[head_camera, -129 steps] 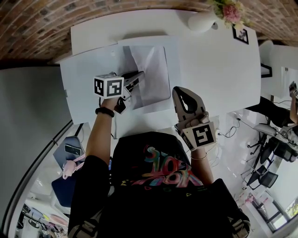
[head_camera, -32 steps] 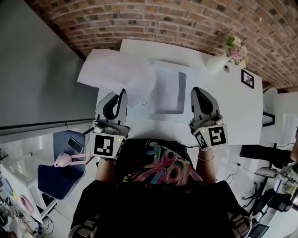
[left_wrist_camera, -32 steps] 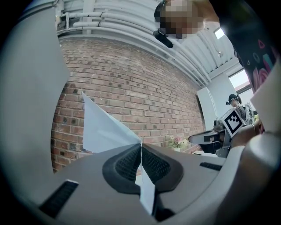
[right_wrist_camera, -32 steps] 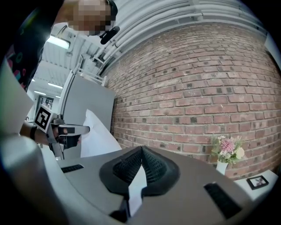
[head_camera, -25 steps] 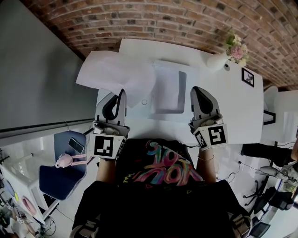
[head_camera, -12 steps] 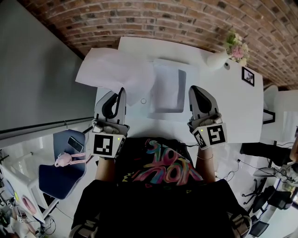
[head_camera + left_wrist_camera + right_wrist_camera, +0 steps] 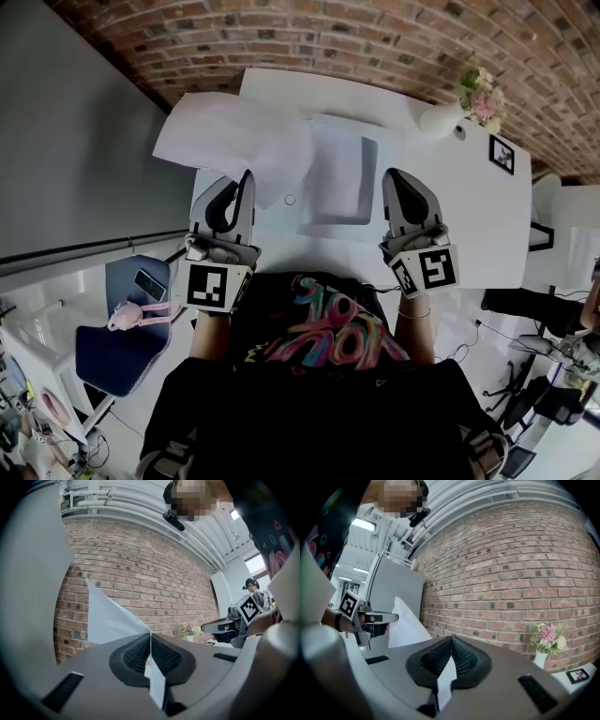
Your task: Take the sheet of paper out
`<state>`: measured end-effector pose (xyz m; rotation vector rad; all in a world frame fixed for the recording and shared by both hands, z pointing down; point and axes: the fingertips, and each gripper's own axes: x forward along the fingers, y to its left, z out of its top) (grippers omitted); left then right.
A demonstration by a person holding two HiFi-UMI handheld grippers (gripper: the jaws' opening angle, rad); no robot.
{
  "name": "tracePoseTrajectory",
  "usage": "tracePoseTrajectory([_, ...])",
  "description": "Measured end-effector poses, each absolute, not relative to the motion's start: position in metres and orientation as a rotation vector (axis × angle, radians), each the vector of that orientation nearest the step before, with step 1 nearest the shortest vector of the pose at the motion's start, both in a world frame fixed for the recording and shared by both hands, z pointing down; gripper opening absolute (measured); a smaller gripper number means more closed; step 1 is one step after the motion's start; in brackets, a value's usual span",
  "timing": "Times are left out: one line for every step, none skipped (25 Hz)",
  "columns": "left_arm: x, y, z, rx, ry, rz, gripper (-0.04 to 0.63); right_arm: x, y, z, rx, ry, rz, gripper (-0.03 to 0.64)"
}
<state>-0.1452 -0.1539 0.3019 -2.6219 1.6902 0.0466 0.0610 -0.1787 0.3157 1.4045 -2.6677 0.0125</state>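
Looking down from the person's head, a white table (image 7: 469, 216) stands against a brick wall, with a vase of pink flowers (image 7: 441, 117) at its far right. Both grippers are held level above the near edge, well apart.

The left gripper (image 7: 246, 183) has its tongs pinching the sheet of paper (image 7: 230, 141) by one edge. In the left gripper view the sheet rises from between the ribbed pads like a sail. The sheet spreads away to the far left, much of it hanging past the table's left edge. It looks to be clear of the transparent sleeve (image 7: 342, 178), which lies flat in the middle of the table. Its right edge lies just beside the sleeve or over its edge; which cannot be told.

The right gripper (image 7: 394, 183) has its tongs pressed together, and nothing shows past their tips.

The removal seems nearly done, and the risks come from the hold. Only a narrow strip is gripped, so the wide unsupported sheet could sag, crease at the pads, or slide free if swung quickly. If its near corner overlaps the sleeve, it might drag the sleeve along.
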Motion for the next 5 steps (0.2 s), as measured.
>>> tracePoseTrajectory([-0.1455, -0.1549, 0.3002, -2.615, 1.688, 0.060, 0.023, 0.0606, -0.1794, 0.3158, 1.402, -2.669, 0.010, 0.017])
tracePoseTrajectory([-0.1455, -0.1561, 0.2979, -2.610, 1.689, 0.076, 0.023, 0.0600, -0.1802, 0.3157, 1.399, -2.671, 0.008, 0.017])
tracePoseTrajectory([-0.1456, -0.1575, 0.2962, -2.610, 1.695, 0.086, 0.023, 0.0592, -0.1811, 0.3157, 1.396, -2.673, 0.004, 0.017])
tracePoseTrajectory([-0.1456, -0.1587, 0.2953, -2.612, 1.703, 0.090, 0.023, 0.0584, -0.1820, 0.3157, 1.392, -2.675, 0.001, 0.017])
tracePoseTrajectory([-0.1456, -0.1599, 0.2944, -2.615, 1.710, 0.093, 0.023, 0.0575, -0.1829, 0.3157, 1.389, -2.678, -0.002, 0.017])
